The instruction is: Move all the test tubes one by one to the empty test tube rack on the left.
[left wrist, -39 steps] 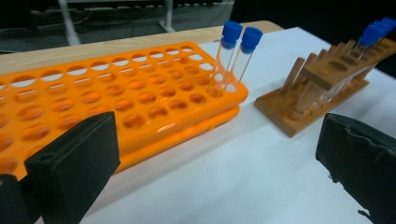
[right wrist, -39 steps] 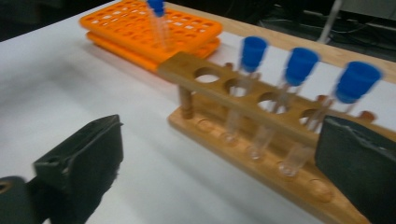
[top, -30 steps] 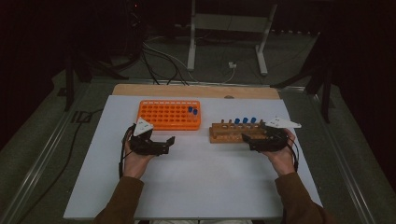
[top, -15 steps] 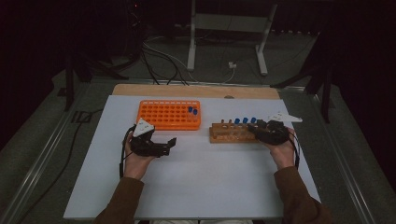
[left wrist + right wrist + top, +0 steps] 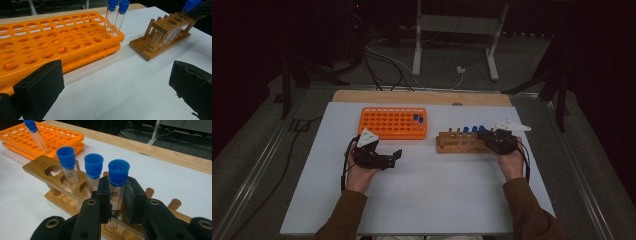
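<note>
Wooden test-tube rack held the blue-capped glass tube at its end hole; the right gripper, just closing, clamped it. A tilted pull would probably jam it; the left gripper stood agape.

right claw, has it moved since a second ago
Yes. The right claw has slid left along the wooden rack toward the orange tray, its jaws just closing on a blue-capped tube.

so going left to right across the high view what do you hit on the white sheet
left gripper → orange rack → wooden rack → right gripper, shut on the blue-capped tube at the wooden rack's right end.
</note>
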Action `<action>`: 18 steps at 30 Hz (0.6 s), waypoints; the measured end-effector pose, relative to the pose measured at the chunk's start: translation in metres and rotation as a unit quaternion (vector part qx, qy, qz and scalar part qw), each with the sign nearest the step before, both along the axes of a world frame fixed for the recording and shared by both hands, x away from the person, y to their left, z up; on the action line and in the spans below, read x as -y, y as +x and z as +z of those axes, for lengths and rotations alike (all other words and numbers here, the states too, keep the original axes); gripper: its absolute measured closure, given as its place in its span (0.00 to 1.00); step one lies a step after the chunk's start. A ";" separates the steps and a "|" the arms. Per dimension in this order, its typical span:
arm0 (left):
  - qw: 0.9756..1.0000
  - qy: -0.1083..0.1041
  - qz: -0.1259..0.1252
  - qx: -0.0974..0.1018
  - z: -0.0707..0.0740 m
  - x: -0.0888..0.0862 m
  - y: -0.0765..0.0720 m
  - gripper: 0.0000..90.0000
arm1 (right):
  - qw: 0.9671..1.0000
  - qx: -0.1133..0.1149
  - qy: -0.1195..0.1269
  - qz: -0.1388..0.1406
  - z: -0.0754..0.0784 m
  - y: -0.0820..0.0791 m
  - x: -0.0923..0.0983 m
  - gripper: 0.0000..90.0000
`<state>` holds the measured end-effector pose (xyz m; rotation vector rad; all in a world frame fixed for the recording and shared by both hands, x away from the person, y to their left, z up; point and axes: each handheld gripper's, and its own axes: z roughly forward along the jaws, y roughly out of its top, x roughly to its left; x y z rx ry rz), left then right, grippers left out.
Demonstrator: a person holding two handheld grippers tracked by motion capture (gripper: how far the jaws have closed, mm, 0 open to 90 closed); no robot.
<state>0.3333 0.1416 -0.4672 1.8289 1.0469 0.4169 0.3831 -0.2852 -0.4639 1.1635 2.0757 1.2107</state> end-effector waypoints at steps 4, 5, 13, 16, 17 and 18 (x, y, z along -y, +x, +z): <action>1.000 0.000 0.000 0.000 0.000 0.000 0.000 0.01 | 1.000 0.001 -0.006 -0.004 0.000 -0.002 -0.002 0.85; 1.000 0.000 0.000 0.000 0.000 0.000 -0.001 0.01 | 1.000 0.000 -0.006 -0.005 0.000 -0.002 -0.002 0.85; 1.000 -0.002 0.000 -0.004 -0.001 0.001 0.000 0.01 | 1.000 0.001 -0.003 -0.009 0.002 -0.002 -0.002 0.85; 1.000 -0.006 0.000 -0.005 -0.001 0.001 0.000 0.01 | 1.000 0.007 0.006 -0.011 0.006 -0.005 0.000 0.85; 1.000 -0.006 0.000 -0.006 -0.001 0.001 0.000 0.01 | 1.000 0.010 0.010 -0.011 0.007 -0.006 0.001 0.85; 1.000 -0.006 0.000 -0.006 -0.002 0.001 0.000 0.01 | 1.000 0.013 0.013 -0.011 0.009 -0.007 0.001 0.85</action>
